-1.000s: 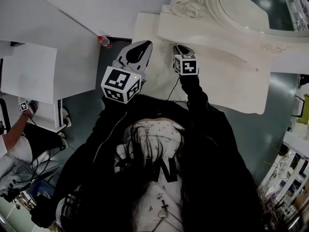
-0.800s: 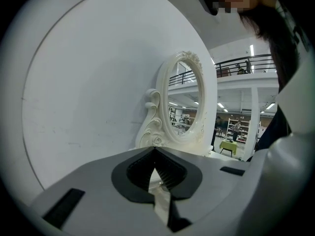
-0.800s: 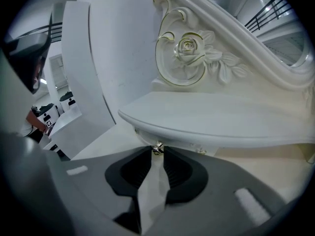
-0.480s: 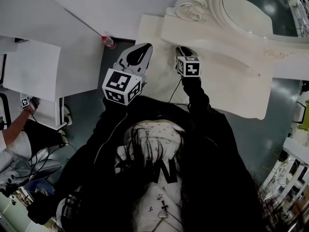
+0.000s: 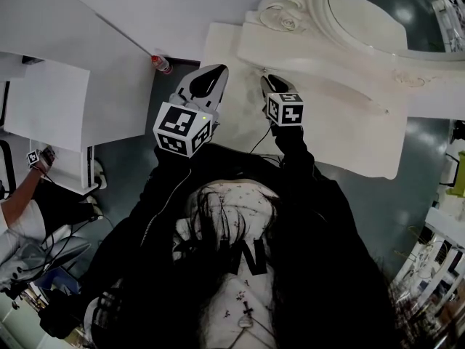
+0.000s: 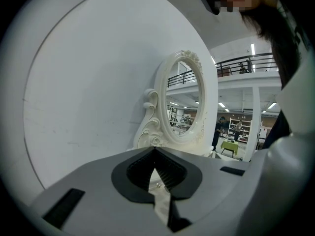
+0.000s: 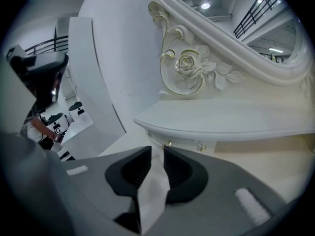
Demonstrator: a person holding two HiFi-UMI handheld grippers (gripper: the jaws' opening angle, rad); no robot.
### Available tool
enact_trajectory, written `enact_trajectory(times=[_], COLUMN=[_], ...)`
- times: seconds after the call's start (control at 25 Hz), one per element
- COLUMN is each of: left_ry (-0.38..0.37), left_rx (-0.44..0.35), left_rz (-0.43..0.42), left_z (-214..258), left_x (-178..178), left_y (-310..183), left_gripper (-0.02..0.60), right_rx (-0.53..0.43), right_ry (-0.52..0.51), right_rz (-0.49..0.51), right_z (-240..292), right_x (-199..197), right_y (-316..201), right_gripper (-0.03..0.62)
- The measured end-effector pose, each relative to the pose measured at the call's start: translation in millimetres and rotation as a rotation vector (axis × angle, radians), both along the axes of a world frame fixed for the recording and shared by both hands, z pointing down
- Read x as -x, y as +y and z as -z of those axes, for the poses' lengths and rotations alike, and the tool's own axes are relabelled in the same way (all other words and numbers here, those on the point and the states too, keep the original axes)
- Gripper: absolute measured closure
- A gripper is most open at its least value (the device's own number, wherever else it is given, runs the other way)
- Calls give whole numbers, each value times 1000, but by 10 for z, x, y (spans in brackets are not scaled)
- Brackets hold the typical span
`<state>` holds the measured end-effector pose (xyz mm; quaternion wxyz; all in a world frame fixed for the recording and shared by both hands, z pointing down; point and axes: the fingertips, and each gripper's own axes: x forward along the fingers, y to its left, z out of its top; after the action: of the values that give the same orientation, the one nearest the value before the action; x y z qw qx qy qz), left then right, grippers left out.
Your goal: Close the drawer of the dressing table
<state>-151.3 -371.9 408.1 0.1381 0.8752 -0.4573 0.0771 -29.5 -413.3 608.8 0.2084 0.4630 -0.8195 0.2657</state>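
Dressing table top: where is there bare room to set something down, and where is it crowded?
Free: the broad bare stretch of the dressing table top, between the raised mirror shelf and the front edge, right of the right gripper. Crowded: the left corner, where the left gripper and right gripper sit close together.

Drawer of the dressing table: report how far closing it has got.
Done: nothing certain; whether the drawer front is flush under the ledge is unclear. In hand: right gripper, jaws slightly apart, points at its gold knob. Remaining: push it shut.
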Motion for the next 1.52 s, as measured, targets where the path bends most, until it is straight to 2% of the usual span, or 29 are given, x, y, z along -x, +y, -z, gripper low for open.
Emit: enact_trajectory(times=[0.32, 0.68, 1.12, 1.52], left_ry=[-6, -16, 7, -16], left_rx=[3, 14, 34, 28], left_rz=[-2, 40, 146, 182], left_z=[-1, -15, -156, -116], left_x=[-201, -457, -769, -851], left_y=[105, 343, 867, 1045], left_gripper=[586, 586, 586, 586], right_rx=[-49, -111, -141, -145], right_ry=[-103, -208, -249, -302], right_rz=[42, 120, 261, 303], right_z=[429, 894, 1119, 1202], right_x=[-2, -49, -223, -196], right_y=[269, 559, 1069, 1222], right_gripper=[508, 511, 530, 531])
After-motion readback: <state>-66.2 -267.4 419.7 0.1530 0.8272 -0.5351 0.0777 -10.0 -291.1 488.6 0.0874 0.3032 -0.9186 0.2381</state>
